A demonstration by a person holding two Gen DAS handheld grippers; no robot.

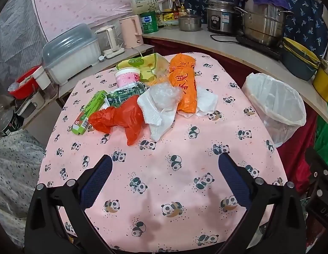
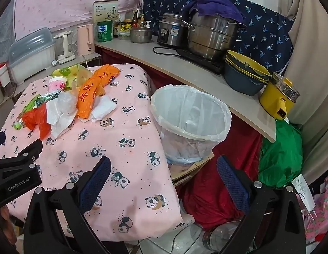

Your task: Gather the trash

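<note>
A heap of trash lies at the far side of a table with a pink panda cloth (image 1: 164, 182): a red plastic bag (image 1: 119, 117), white paper towel (image 1: 157, 116), an orange printed bag (image 1: 184, 84), a green carton (image 1: 87, 112), a pink paper cup (image 1: 126, 76) and a yellow-green wrapper (image 1: 142, 63). A bin with a clear liner (image 1: 274, 105) (image 2: 191, 114) stands off the table's right edge. My left gripper (image 1: 165, 165) hovers open over the near cloth, short of the heap. My right gripper (image 2: 164, 167) is open over the table's right corner, near the bin. Neither holds anything.
A counter (image 2: 185, 67) behind carries steel pots (image 2: 210, 36), a rice cooker (image 2: 171, 31), stacked bowls (image 2: 244, 74) and a yellow pot (image 2: 278, 97). A dish box (image 1: 72, 50) and kettles (image 1: 132, 31) stand at left. Red and green bags (image 2: 280, 154) sit on the floor beside the bin.
</note>
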